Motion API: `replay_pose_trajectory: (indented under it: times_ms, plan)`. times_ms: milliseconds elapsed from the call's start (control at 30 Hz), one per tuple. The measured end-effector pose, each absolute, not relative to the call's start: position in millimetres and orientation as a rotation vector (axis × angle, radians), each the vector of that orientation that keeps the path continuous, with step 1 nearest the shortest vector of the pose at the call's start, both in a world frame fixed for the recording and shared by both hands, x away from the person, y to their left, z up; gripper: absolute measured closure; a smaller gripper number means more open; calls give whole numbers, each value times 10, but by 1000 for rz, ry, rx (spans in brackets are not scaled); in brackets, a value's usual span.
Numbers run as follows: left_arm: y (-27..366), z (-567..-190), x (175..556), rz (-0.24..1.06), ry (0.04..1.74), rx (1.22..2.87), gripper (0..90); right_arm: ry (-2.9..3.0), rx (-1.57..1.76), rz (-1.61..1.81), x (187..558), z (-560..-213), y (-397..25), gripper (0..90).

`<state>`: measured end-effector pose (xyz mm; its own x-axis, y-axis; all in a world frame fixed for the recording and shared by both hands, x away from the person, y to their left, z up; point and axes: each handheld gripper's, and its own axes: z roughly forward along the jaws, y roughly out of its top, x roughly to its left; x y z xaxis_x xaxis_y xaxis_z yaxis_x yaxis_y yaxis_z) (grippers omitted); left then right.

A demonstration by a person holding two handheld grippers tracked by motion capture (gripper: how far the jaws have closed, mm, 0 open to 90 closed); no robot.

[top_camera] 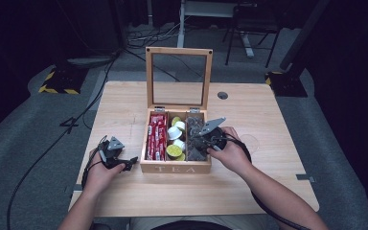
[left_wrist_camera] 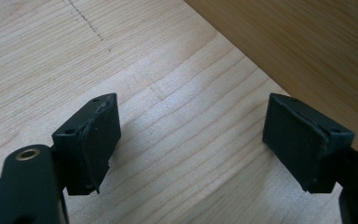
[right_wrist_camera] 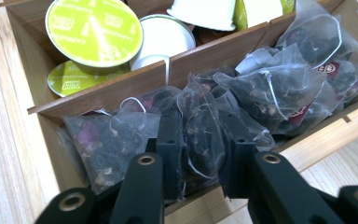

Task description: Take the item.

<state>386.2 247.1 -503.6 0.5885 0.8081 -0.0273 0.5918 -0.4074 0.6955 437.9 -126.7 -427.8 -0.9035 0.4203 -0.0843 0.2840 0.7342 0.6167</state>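
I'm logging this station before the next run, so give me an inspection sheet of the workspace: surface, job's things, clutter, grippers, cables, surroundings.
Surface: light wooden table, with a round grommet hole behind the box.
Job's things: wooden tea box, glass lid upright; red packets in its left compartment, capsules in the middle one, mesh tea bags in the right one.
Clutter: nothing seen.
Grippers: left gripper open, low over bare table beside the box; right gripper in the right compartment, jaws either side of one tea bag.
Cables: gripper cable trailing off the table's left; more on the floor behind.
Surroundings: grey floor, dark room, yellow-black striped bases, chair legs.
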Motion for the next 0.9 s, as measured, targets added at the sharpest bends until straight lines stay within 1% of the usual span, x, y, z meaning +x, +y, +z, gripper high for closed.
replay_pose_trajectory:
  times_ms: [367,900]
  plan:
    - [2472,-5033,3869,415,1104,2150,196,2687,571,994,4356,-4211,-1316,768]
    - [2465,-5037,3877,414,1105,2145,193,2581,628,1294,4319,-3903,-1499,770]
